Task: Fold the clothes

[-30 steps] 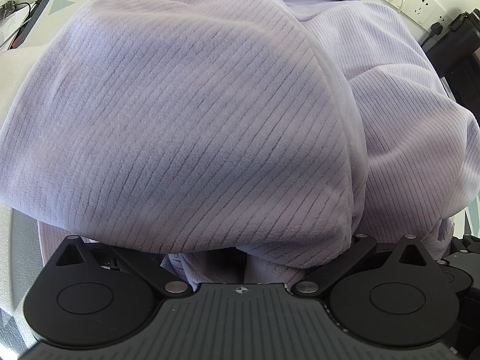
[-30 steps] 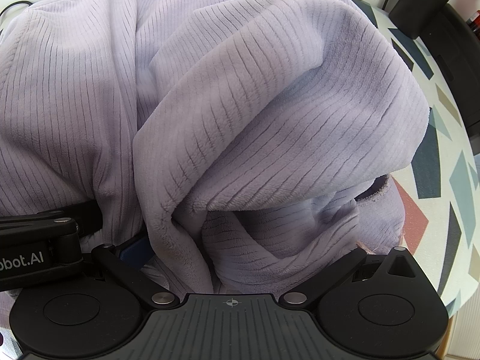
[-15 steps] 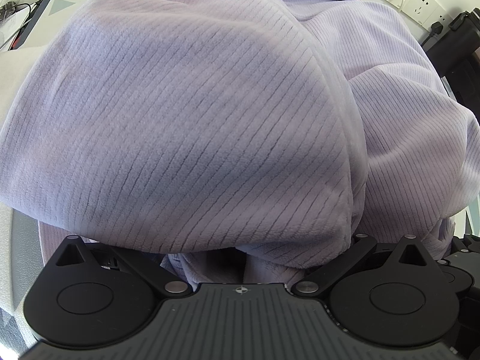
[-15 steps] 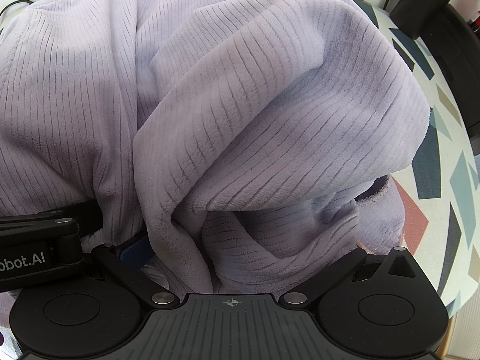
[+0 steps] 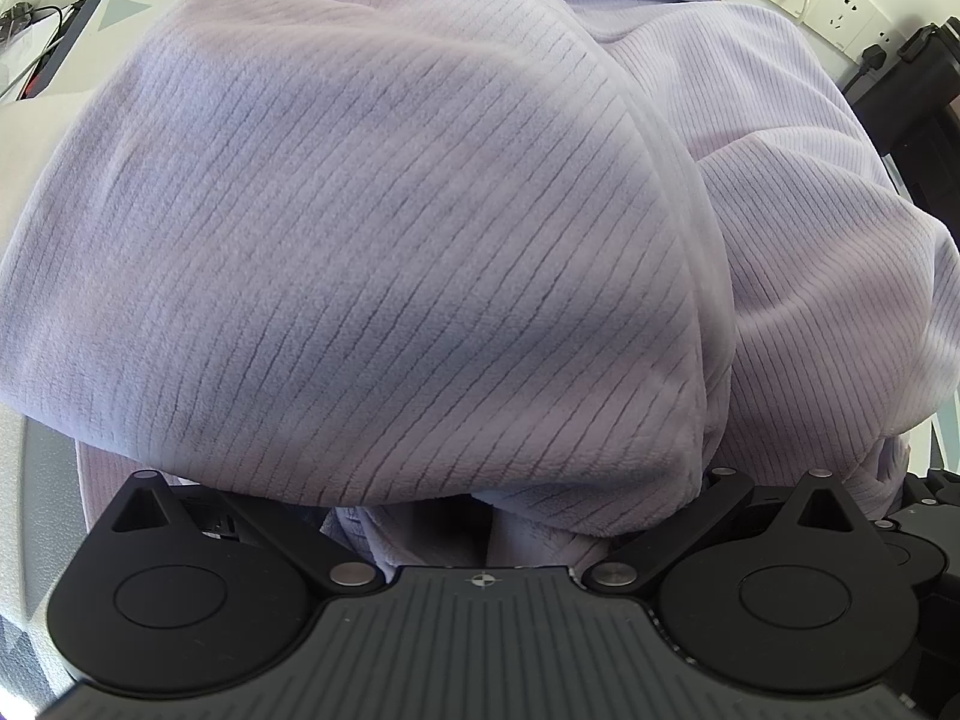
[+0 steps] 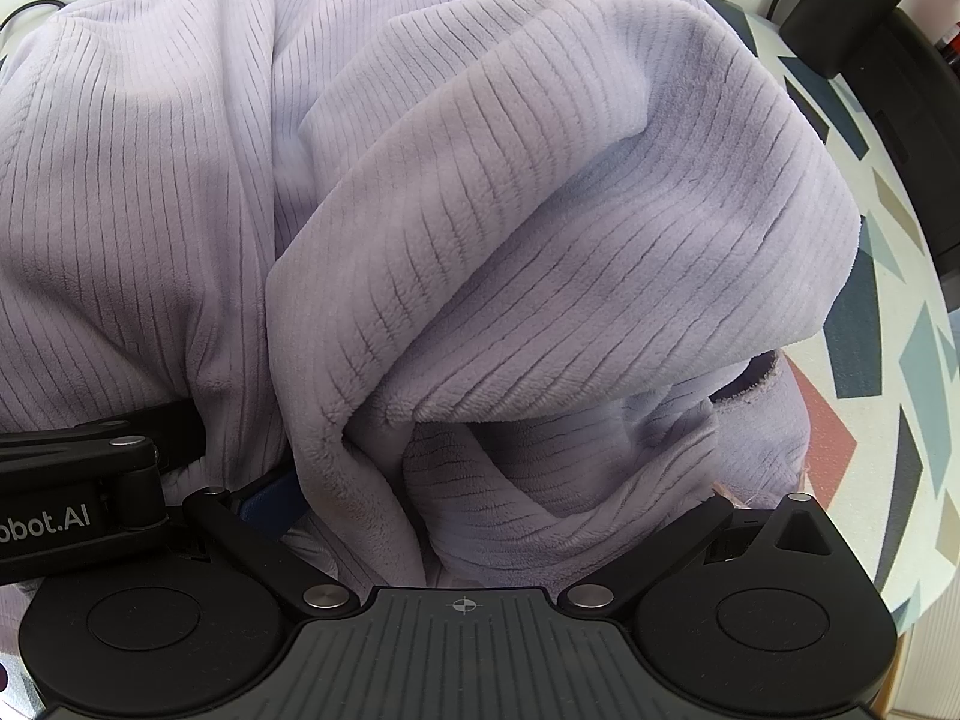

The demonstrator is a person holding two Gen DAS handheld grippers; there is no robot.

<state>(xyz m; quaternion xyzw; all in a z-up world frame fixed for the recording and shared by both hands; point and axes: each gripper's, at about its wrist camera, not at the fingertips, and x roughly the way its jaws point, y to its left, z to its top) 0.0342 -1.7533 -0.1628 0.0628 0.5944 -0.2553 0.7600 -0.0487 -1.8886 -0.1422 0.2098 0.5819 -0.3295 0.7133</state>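
The lilac ribbed fleece garment [image 5: 384,240] was heaped right over the left gripper [image 5: 480,516] and right gripper [image 6: 474,540], burying the fingers, so I couldn't tell whether either was clenched. My worry was the bulky fleece slipping and bunching, wrecking the fold.

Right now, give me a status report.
Both grippers buried under lilac ribbed fleece garment, fingers hidden. Garment bunched, unfolded. Patterned table beneath.

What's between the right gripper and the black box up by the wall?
Only the lilac garment, heaped over the right gripper and hiding its fingers, then a strip of patterned table before the black box. Right wrist view.
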